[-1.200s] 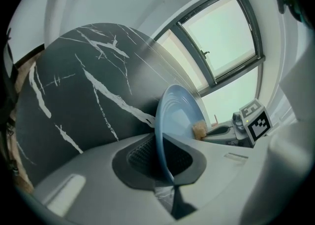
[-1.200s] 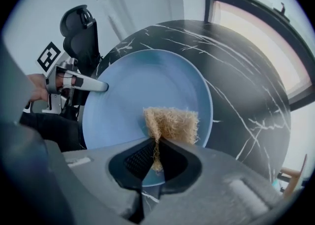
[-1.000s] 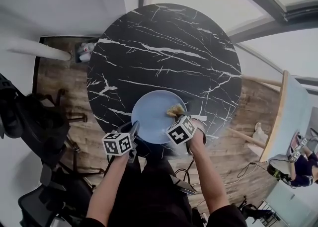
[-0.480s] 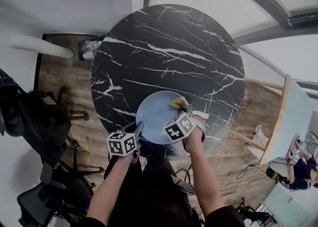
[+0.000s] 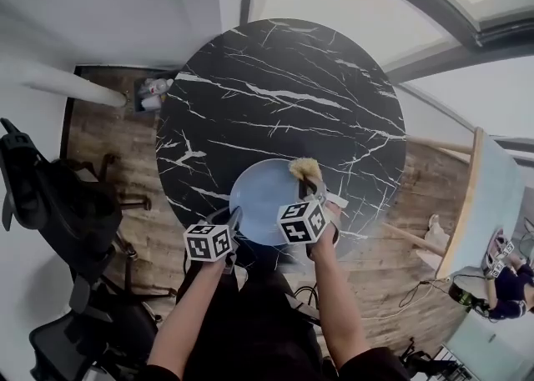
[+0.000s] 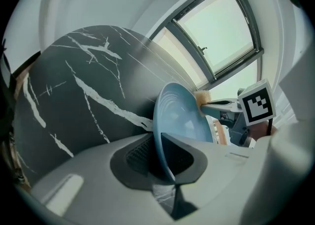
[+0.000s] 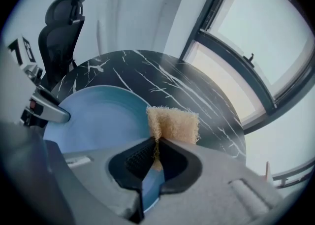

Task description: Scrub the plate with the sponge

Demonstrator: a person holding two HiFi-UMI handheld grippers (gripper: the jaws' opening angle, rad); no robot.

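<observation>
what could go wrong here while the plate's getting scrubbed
1. The left gripper holds the plate only by its near rim, and its fingers have just been opening. The plate could slip, and it sits at the near edge of the table.
2. The right gripper pinches just a thin fold of the sponge, out at the plate's far rim. A hard stroke might pull it free or run it off the plate.

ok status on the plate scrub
Left gripper clamped on the plate rim, jaws just easing open. Right gripper shut on the sponge, at the plate's far edge. Nothing in the way.
</observation>
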